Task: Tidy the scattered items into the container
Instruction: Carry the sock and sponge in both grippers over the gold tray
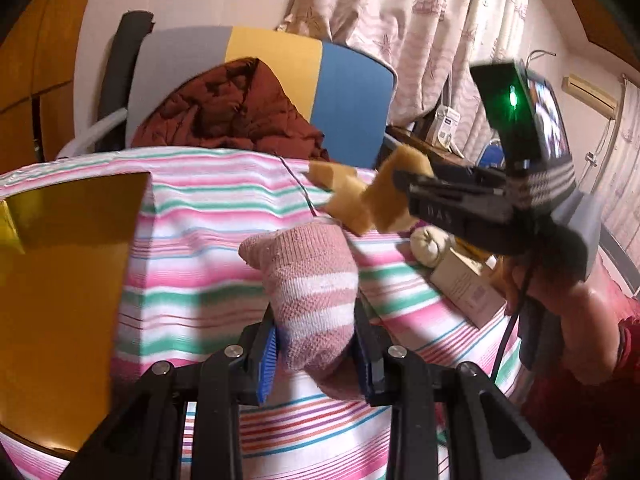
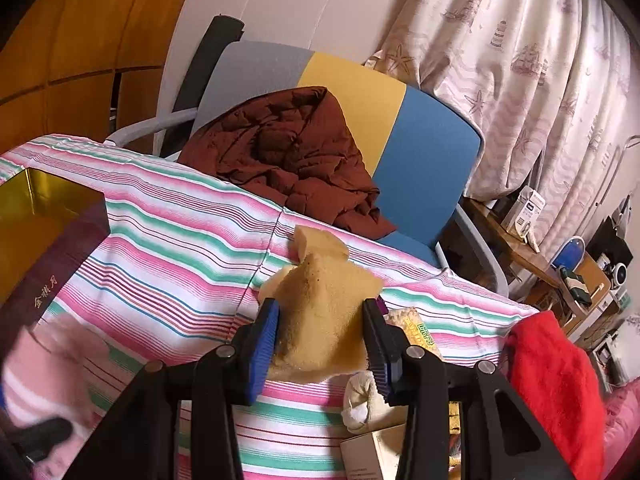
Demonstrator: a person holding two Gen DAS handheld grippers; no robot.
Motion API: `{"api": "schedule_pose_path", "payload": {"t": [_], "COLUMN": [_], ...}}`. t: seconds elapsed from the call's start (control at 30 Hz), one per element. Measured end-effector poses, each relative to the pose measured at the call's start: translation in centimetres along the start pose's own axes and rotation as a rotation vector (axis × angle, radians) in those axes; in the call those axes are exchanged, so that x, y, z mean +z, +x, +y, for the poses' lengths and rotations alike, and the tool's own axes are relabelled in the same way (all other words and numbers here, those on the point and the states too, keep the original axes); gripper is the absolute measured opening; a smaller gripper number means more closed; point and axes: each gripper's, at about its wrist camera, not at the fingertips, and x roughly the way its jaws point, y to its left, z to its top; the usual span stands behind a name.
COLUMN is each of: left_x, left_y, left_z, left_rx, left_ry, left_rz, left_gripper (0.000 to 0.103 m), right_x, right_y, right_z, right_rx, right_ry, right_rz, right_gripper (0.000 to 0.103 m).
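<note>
Blue-padded fingers [image 1: 270,350] of the left gripper [image 1: 316,356] pinch a pink-and-white striped sock [image 1: 310,280] from both sides, its toe pointing up and away from the camera, its long axis running nearly straight out along the fingers. Clear of the striped cloth on the desk [image 1: 192,248], the sock hangs above it, not resting on it. From this grip the gold-lined box [image 1: 68,240] lies to the left and close by, its open top facing up and its near wall beside the left finger's side of the view, so the coming move looks like a short sideways carry to the left and then a release over the opening. Across on the other side, the right gripper [image 2: 320,344] has its fingers [image 2: 264,340] pressed into a tan sponge [image 2: 320,312], squeezing its middle while its ragged upper corners stick out beyond the tips. In the right wrist view the box [image 2: 44,216] sits far to the left, past the sock, so the left hand is the nearer one and should probably go first. Still on the desk near the right gripper lie a small cream cloth bundle [image 2: 364,400], a pale carton [image 2: 372,456] and a red cloth [image 2: 556,384].
</note>
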Motion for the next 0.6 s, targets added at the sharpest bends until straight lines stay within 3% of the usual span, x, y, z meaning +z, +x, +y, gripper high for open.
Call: {"api": "schedule_pose_path", "payload": {"t": [0.43, 0.6], "left_x": [1.8, 2.4], "left_y": [-3.9, -5.4], "left_z": [4.6, 7.5], "left_rx": [0.078, 0.118], "left_ry": [-0.044, -0.076], "left_rz": [-0.059, -0.07], "left_gripper": [0.031, 0.032], "right_x": [0.7, 1.6], "right_y": [-1.6, -2.6], "right_z": [0.8, 2.6], "right_rx": [0.007, 0.077], "right_ry": [0.005, 0.021], "right_rz": [-0.057, -0.057], "right_gripper": [0.042, 0.043]}}
